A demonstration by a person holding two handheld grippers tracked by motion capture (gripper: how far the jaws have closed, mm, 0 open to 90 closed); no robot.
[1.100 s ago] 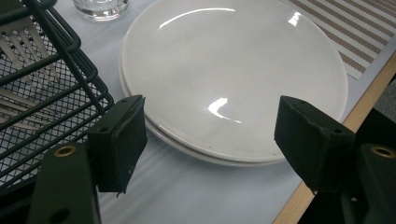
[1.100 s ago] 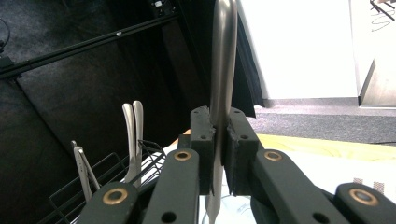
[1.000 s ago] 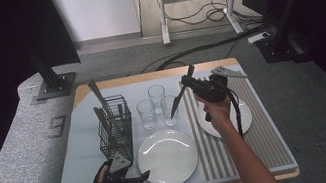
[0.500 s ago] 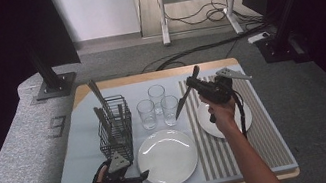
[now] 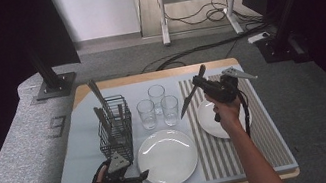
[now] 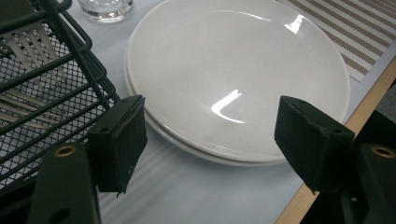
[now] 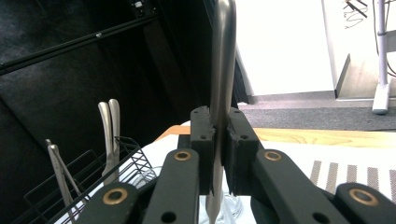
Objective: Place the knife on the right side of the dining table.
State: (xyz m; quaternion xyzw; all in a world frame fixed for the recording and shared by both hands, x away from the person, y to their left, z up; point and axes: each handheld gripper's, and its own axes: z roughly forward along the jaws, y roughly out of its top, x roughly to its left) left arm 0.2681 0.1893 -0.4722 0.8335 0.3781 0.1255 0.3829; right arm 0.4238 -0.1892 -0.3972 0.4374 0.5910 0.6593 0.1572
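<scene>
My right gripper (image 5: pixel 198 81) is raised over the table's back right, shut on a metal table knife (image 5: pixel 189 101). The knife slants, its blade end low toward the glasses and its rounded handle end high. In the right gripper view both pads clamp the knife (image 7: pixel 222 60) at its middle, and the right gripper (image 7: pixel 218 140) points toward the black wire cutlery basket (image 7: pixel 116 163). My left gripper (image 5: pixel 143 176) rests at the front left, open, beside a large white plate (image 5: pixel 167 156). In the left gripper view the left gripper (image 6: pixel 210 135) has its jaws wide apart before the plate's (image 6: pixel 233 70) rim, holding nothing.
The cutlery basket (image 5: pixel 115 127) stands left of centre with forks (image 6: pixel 28 51) and other cutlery upright in it. Three glasses (image 5: pixel 156 95) cluster behind the large plate. A smaller white plate (image 5: pixel 209 121) lies on the striped mat (image 5: pixel 261 140) under my right hand. The table's wooden front edge (image 6: pixel 369 112) is close.
My right gripper has drifted a little to the right with the knife still in it. The left gripper has stayed where it was.
</scene>
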